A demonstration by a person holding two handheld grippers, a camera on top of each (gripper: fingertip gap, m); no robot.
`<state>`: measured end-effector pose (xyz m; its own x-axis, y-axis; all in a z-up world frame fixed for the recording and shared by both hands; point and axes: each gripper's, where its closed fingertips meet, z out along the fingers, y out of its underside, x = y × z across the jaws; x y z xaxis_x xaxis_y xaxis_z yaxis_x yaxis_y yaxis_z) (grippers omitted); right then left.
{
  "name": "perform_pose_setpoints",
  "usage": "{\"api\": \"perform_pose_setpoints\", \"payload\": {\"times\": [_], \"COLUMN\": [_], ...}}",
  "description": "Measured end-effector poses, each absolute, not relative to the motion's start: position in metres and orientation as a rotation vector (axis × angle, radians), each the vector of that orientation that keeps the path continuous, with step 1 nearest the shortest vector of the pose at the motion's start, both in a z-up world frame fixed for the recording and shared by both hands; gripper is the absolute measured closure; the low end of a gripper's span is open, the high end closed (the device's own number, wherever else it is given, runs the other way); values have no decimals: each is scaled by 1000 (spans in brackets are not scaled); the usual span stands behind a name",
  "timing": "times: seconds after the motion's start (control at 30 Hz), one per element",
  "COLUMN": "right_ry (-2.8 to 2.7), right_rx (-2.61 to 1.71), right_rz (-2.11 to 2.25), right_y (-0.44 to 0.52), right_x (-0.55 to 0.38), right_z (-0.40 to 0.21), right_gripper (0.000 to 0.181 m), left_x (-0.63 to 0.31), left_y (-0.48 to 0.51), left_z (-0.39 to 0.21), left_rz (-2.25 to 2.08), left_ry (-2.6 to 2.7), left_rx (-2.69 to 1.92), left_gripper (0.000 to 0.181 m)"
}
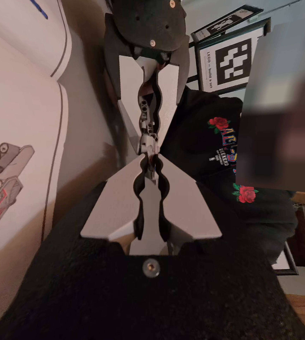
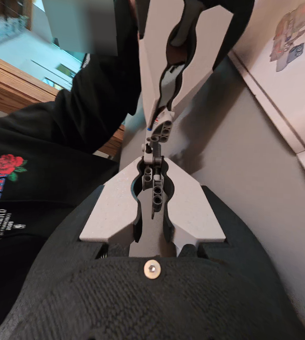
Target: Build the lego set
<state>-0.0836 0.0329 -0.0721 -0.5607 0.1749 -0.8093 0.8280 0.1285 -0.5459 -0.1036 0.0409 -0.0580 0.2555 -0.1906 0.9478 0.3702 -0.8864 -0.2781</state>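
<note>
Both grippers face each other tip to tip above the table, each shut on one end of a small grey lego assembly. My left gripper [image 1: 150, 157] pinches a light grey curved panel [image 1: 152, 174] with small red and blue marks; the panel also shows in the right wrist view [image 2: 163, 123]. My right gripper [image 2: 152, 160] pinches dark grey beams with round holes [image 2: 156, 191], which also show in the left wrist view [image 1: 146, 114]. The two parts meet between the fingertips at a dark grey axle joint [image 2: 157, 147]. The right gripper [image 1: 149, 145] hangs opposite in the left wrist view, and the left gripper [image 2: 163, 108] opposite in the right wrist view.
An open instruction booklet [image 1: 0, 174] with drawings of the model lies on the grey table [image 2: 240, 165]; it also shows in the right wrist view [image 2: 286, 36]. A framed black-and-white marker card [image 1: 230, 64] stands behind. A person in a black sweatshirt with red roses [image 1: 212, 147] is close by. Only a small space, under 4 cm, lies between the two pairs of fingers.
</note>
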Motion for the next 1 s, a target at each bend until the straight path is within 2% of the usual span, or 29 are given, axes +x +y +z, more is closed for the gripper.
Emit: {"api": "perform_pose_setpoints", "payload": {"times": [0.3, 1.0], "right_ry": [1789, 1774], "right_rx": [1035, 1095], "right_rz": [-1436, -1494], "right_y": [34, 38], "right_x": [-88, -97], "right_z": [-76, -75], "right_gripper": [166, 167], "left_x": [-106, -116], "left_y": [47, 48], "left_z": [-55, -56], "left_rz": [-1845, -1560], "left_ry": [-318, -299], "left_rx": [-1973, -2071], "left_gripper": [177, 177]}}
